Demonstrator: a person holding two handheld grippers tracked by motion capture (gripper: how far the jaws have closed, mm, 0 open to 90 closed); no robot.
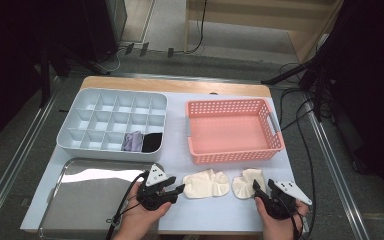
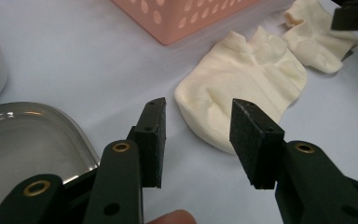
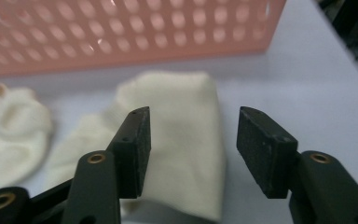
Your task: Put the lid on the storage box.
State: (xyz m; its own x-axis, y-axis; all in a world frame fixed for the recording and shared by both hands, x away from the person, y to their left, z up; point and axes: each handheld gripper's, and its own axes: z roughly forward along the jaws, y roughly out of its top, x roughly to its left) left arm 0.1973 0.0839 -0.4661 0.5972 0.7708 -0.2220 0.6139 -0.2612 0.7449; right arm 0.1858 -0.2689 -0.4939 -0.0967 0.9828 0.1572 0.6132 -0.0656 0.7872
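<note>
Your left gripper (image 1: 179, 191) sits near the steel tray (image 1: 80, 200), jaws apart, nothing between them, just left of the left cream sock (image 1: 206, 184). The right cream sock (image 1: 246, 183) lies beside it, near the pink basket (image 1: 232, 131). Your right gripper (image 1: 256, 191) gapes wide at that sock, holding nothing.

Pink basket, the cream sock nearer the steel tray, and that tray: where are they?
Pink basket (image 1: 230, 106): high view, far rim.
Left cream sock (image 1: 206, 184): high view, its middle.
Steel tray (image 1: 87, 196): high view, bare floor.
</note>
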